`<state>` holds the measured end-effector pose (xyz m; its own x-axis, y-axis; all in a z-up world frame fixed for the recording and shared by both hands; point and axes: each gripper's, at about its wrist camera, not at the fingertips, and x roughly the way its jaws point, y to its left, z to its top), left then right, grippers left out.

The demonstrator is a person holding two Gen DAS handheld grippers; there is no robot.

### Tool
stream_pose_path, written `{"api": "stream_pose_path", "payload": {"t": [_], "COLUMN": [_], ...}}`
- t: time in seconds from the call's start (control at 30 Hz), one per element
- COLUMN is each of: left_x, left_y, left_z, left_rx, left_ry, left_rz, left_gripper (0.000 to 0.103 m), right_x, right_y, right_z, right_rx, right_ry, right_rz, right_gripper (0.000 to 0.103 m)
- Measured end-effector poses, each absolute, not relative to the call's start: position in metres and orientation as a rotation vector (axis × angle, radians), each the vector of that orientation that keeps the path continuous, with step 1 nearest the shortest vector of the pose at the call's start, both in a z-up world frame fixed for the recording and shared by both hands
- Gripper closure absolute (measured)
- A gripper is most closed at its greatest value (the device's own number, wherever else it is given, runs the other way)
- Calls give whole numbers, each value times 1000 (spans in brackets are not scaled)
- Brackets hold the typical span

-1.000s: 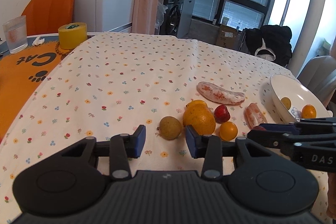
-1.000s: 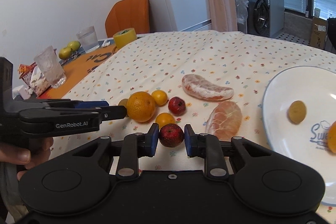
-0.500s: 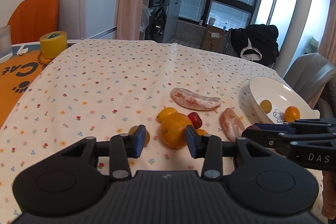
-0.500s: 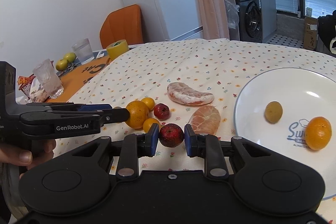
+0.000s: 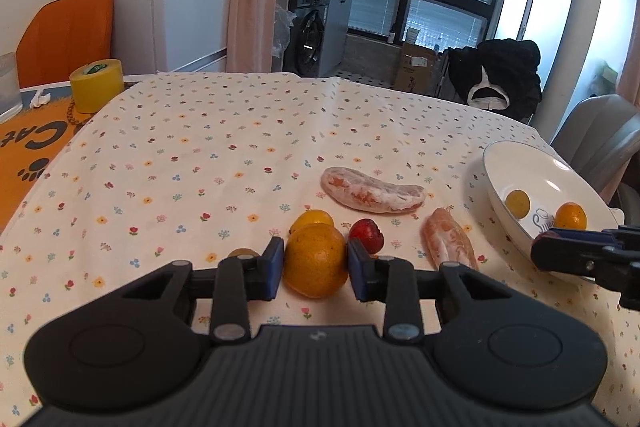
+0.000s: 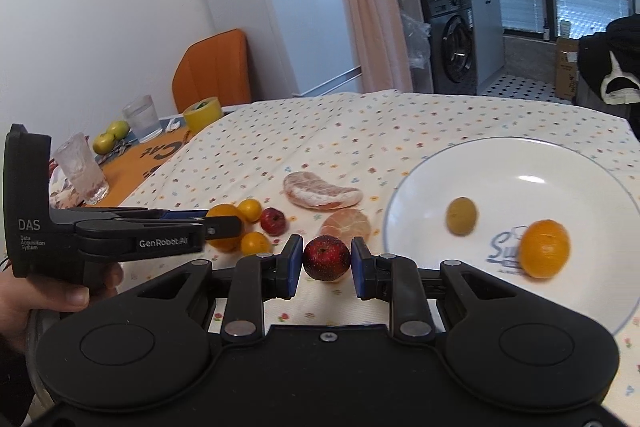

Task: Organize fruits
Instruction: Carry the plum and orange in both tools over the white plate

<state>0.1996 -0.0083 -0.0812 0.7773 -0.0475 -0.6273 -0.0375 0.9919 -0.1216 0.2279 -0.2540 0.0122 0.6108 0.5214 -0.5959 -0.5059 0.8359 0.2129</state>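
Observation:
A large orange (image 5: 315,261) rests on the flowered cloth with my left gripper (image 5: 315,267) shut on it, both blue pads against its sides. Close around it lie a small yellow-orange fruit (image 5: 312,219), a red fruit (image 5: 366,235), a brownish fruit (image 5: 242,253) and two peeled citrus segments (image 5: 372,190) (image 5: 450,245). My right gripper (image 6: 326,259) is shut on a dark red fruit (image 6: 326,258), held beside the left rim of the white plate (image 6: 520,163). On the plate lie a yellow-green fruit (image 6: 461,215) and an orange (image 6: 545,248).
A yellow tape roll (image 5: 96,85), drinking glasses (image 6: 82,169) and green apples (image 6: 110,141) stand on the orange cat mat (image 5: 28,147) at the left. An orange chair (image 5: 64,35) is behind it, a grey chair (image 5: 600,135) beyond the plate. A hand (image 6: 48,291) holds the left gripper.
My left gripper moved forward until the large orange sat between its pads, and the jaws narrowed onto it. My right gripper carried the red fruit rightward, closer to the plate.

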Motion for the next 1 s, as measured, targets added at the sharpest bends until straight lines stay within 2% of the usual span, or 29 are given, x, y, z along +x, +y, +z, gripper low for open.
{"api": "stream_pose_path", "payload": {"t": [0.93, 1.0], "left_x": [184, 184], "left_y": [-70, -76], "left_z": [-48, -46], "left_rx": [-85, -76], "left_ry": [614, 607], "left_rz": [-155, -163], "left_gripper": [71, 71], "right_x": [227, 225], "right_y": [-327, -331], "right_z": [10, 9], "right_rx": [83, 94], "right_ry": [651, 649], "right_rz": [410, 401], "right_gripper": [77, 74]}}
